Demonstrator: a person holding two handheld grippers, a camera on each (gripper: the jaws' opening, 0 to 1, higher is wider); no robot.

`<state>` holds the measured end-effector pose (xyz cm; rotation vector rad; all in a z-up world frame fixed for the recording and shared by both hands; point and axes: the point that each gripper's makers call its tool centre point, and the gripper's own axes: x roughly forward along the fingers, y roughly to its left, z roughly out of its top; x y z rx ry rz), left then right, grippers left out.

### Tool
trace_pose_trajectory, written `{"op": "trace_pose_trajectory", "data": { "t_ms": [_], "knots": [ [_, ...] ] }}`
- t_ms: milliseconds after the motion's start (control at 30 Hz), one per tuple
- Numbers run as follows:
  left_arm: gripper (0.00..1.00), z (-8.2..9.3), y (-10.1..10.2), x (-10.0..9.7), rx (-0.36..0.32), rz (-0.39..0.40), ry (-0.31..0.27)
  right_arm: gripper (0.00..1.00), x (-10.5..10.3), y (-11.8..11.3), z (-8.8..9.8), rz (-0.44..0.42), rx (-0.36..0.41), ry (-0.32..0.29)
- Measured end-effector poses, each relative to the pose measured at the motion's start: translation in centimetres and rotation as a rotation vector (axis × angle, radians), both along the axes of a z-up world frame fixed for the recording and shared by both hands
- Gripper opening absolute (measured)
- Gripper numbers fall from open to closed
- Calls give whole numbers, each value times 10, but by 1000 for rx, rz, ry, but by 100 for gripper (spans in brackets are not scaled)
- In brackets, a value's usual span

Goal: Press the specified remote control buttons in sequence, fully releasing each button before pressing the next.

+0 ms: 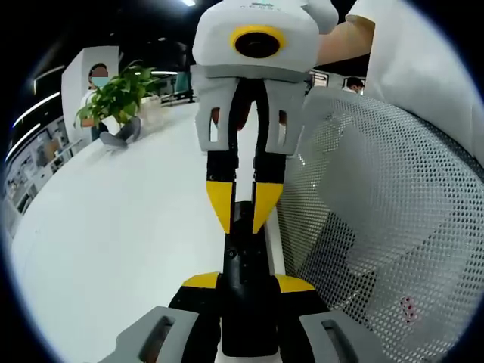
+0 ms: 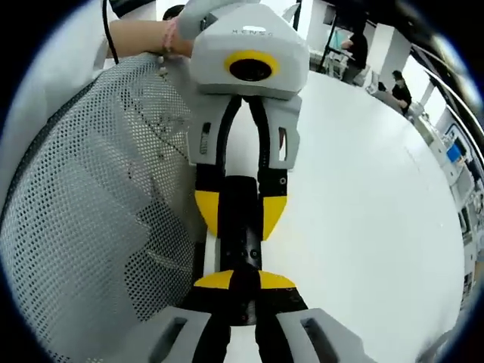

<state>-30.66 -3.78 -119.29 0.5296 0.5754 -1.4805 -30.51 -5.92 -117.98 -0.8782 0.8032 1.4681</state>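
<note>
**A:** Remote control (image 1: pixel 243 261) sits lower centre of the left gripper view, black, pinched end to end by both tools. Why both?

**B:** Probably to steady it. Left gripper (image 1: pixel 246 281) clamps the near end, right gripper (image 1: pixel 242 219) the far one. Buttons are too blurry to tell. White mesh fan guard (image 1: pixel 378 227) sits just beside it on the white table (image 1: pixel 113 242).

A broad white table (image 1: pixel 113 242) spreads out, bare across its near stretch. A leafy green plant (image 1: pixel 121 94) stands at its far edge, with a seated person (image 1: pixel 102 83) just behind it. A white mesh basket (image 1: pixel 386 227) crowds in close, and more people (image 2: pixel 397 87) sit beyond the table.
</note>
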Motion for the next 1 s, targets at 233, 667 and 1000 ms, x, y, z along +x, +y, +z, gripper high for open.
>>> {"op": "trace_pose_trajectory", "data": {
  "t_ms": [233, 667, 1000],
  "knots": [
    [26, 0, 0, 0, 0, -1, 0, 9, -3, 1, -5, -8, -18, 21],
    [26, 0, 0, 0, 5, -7, -2, 9, -2, 0, -6, -11, -74, 21],
    [26, 0, 0, 0, 8, -12, -10, 9, -3, -3, -5, -18, -39, 13]
  ]
}}
